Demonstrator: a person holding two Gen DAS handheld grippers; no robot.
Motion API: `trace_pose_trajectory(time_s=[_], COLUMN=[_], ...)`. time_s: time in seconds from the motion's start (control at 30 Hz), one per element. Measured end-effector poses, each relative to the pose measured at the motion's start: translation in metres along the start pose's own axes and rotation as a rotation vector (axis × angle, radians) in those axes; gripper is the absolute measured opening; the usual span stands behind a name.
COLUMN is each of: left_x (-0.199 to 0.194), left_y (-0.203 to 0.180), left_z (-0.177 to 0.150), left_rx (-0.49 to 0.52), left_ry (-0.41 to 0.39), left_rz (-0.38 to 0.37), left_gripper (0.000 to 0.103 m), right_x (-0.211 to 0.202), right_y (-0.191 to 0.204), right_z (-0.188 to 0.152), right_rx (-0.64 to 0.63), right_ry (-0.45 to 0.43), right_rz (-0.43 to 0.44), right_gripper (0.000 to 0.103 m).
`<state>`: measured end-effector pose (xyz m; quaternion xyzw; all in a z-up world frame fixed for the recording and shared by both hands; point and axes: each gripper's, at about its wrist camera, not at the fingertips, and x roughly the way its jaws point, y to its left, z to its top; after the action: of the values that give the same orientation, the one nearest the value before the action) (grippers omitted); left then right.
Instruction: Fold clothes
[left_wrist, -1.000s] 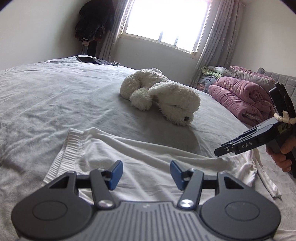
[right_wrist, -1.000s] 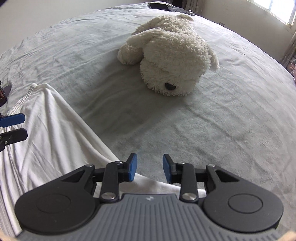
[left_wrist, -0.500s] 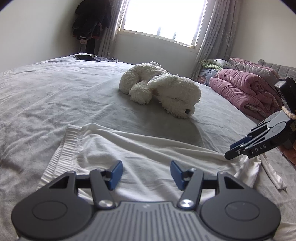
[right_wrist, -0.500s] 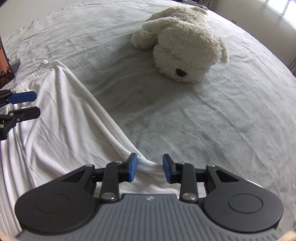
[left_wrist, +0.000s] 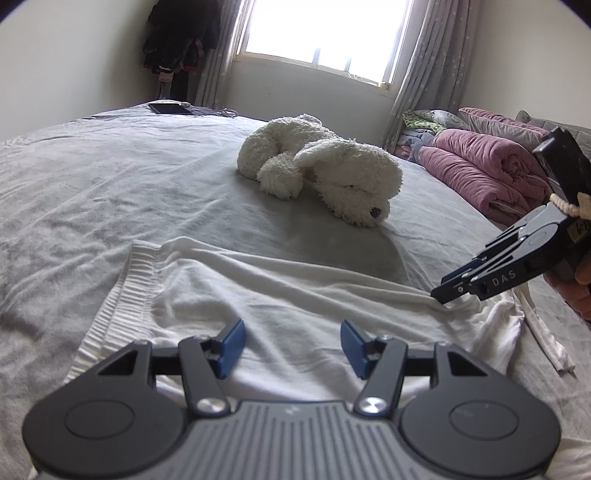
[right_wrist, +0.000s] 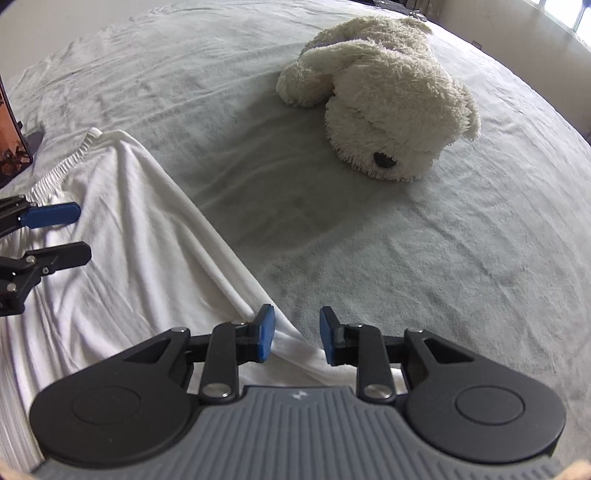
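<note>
2 grippers over 1 white garment (left_wrist: 280, 295), spread on grey bed sheet (left_wrist: 92, 177) with ribbed waistband (left_wrist: 125, 284) at left. Left gripper (left_wrist: 291, 343) low above middle of cloth, blue pads (left_wrist: 231, 347) well apart, nothing pinched between. Further back, white plush dog (left_wrist: 321, 170) lying on sheet, apart from garment. At far left corner of bed, dark tablet (left_wrist: 170, 108) with cable. At right, right gripper (right_wrist: 295, 334) at folded edge of garment (edge passing between the pads), jaws closing, gap visible on both sides of fabric, so not yet clamped. Seen from left wrist view, tip of right gripper touching cloth where creases gather. Loose white strap (left_wrist: 546, 343) at right end. Pink rolled quilt (left_wrist: 480, 173) beyond bed at right.
</note>
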<state>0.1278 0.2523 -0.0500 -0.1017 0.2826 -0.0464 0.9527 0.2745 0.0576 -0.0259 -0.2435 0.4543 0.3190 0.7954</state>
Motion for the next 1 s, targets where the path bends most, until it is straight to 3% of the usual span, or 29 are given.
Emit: trace_pose_trajectory(time_s=[0.07,0.13,0.27,0.57,0.77,1.0], left_x=[0.000,0.000,0.000,0.001,0.001,0.002], left_y=[0.000,0.000,0.001,0.001,0.002,0.003], left_z=[0.000,0.000,0.000,0.000,0.000,0.000], left_rx=[-0.001,-0.002,-0.004,-0.009,-0.016,-0.019], left_ry=[0.001,0.002,0.004,0.005,0.008,0.009], left_rz=[-0.001,-0.002,-0.001,0.000,-0.003,-0.005], left_gripper=[0.059,0.059,0.059,0.059,0.059,0.059], right_x=[0.003,0.004,0.004,0.000,0.022,0.016], right_y=[0.006,0.014,0.023,0.016,0.025,0.023], right_z=[-0.001,-0.002,0.001,0.021,0.016,0.018], right_rx=[-0.013,-0.041,-0.093,-0.072,-0.103,-0.047], right_ry=[0.002,0.005,0.004,-0.109,-0.053,-0.079], right_rz=[0.000,-0.002,-0.048,-0.205,-0.213,-0.172], right_gripper=[0.019,0.005,0.003,0.002,0.002,0.012])
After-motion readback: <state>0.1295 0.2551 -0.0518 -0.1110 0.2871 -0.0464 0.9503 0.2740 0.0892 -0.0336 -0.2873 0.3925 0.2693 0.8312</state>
